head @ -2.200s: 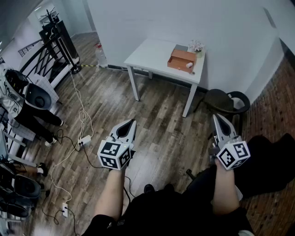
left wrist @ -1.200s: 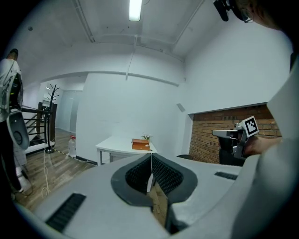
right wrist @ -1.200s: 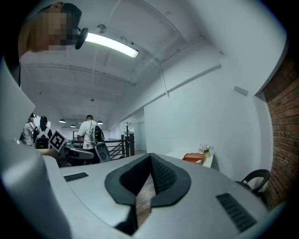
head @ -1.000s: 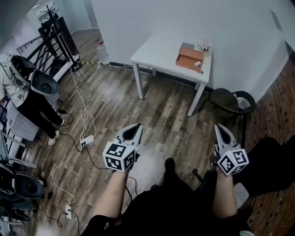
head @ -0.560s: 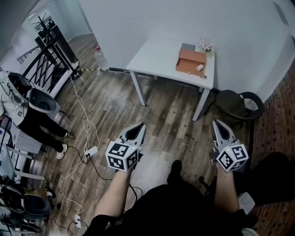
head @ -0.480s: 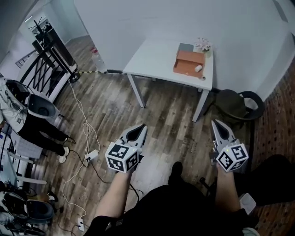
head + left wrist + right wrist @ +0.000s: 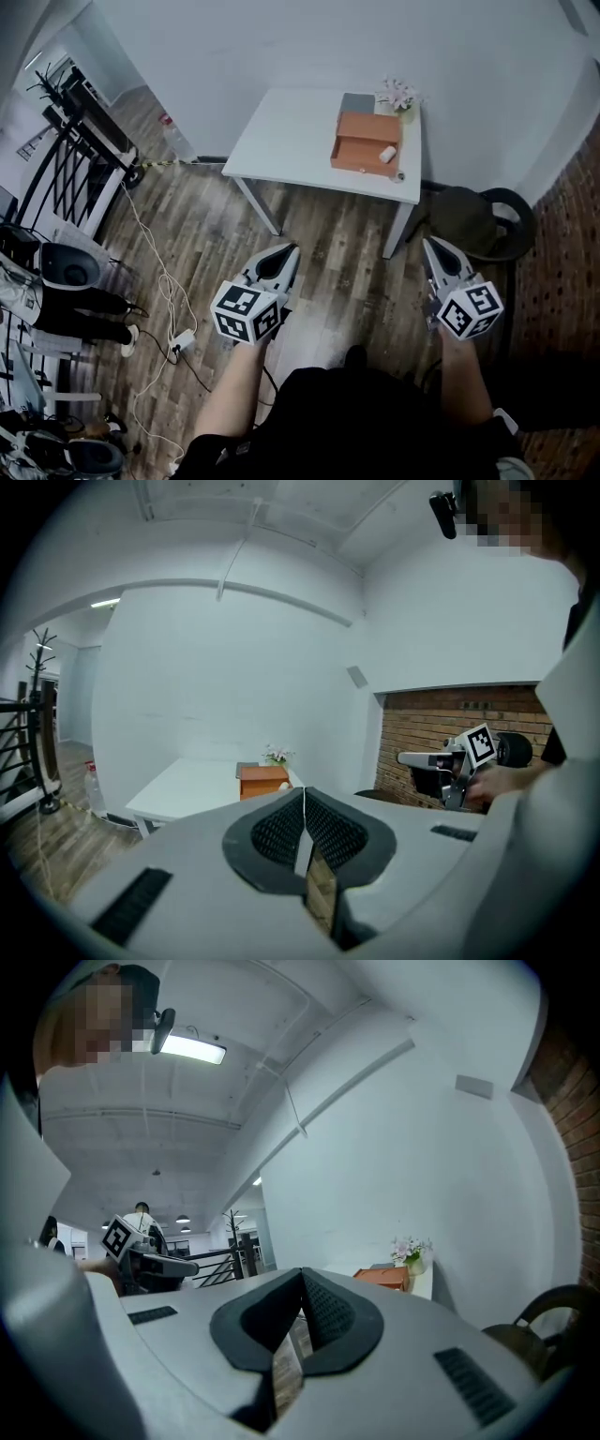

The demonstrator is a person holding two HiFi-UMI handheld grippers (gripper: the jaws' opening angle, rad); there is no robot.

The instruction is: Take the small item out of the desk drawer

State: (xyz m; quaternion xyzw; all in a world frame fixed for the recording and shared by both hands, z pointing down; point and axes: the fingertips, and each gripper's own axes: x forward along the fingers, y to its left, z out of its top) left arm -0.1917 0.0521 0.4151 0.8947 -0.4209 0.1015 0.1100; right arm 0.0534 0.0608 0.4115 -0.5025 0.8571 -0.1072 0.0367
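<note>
I'm well apart from the white square table (image 7: 281, 131), where the small white item (image 7: 386, 155) lies in the open orange wooden desk drawer (image 7: 361, 155). The left gripper (image 7: 284, 251) and right gripper (image 7: 433, 244) both have their jaws clenched on nothing. If I arrive with them like that, I'd likely knock the item deeper or shove the drawer shut.

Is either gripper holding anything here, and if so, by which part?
Nothing is held. The left gripper and right gripper are both shut and empty, held above the floor short of the table.

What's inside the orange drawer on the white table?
A small white item lies in the open orange drawer. Anything farther back, under the box top, is hidden.
</note>
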